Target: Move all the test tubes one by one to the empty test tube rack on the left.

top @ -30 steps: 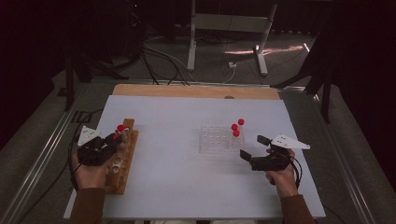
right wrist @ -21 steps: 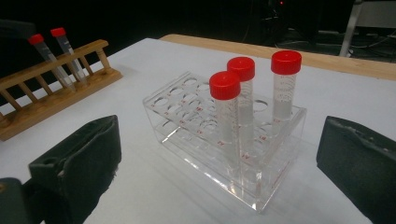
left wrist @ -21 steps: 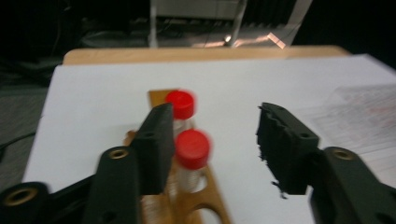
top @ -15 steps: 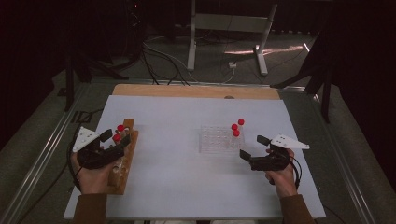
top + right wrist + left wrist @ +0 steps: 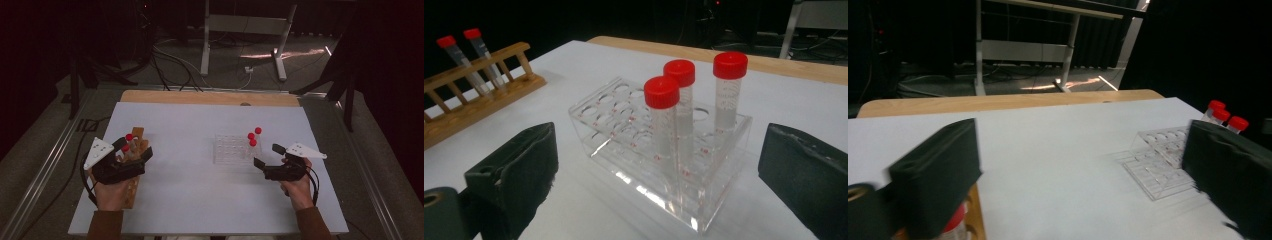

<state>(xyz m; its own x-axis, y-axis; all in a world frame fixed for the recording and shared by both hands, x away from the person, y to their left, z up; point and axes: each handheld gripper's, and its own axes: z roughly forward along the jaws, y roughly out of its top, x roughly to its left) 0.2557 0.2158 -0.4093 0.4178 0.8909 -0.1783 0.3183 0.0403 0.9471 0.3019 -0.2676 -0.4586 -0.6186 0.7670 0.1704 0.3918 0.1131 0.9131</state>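
Two red-capped clear plastic tubes (image 5: pixel 127 142) stand in the wooden tube rack (image 5: pixel 134 175) at the table's left. Above them, the left gripper (image 5: pixel 136 150) has just been opening its jaws, now wide and empty. The right gripper (image 5: pixel 266 155), spread wide and empty, faces the clear acrylic rack (image 5: pixel 659 170) holding three red-capped tubes (image 5: pixel 680 107).

- A broad bare stretch of the surface (image 5: pixel 190 150) lies open between the wooden rack (image 5: pixel 134 165) and the clear rack (image 5: pixel 231 148).
- Three red-capped tubes (image 5: pixel 684 107) stand upright, blocking its right end.

2 red-capped tubes (image 5: pixel 127 142) upright in wooden rack (image 5: pixel 134 170), table's left.
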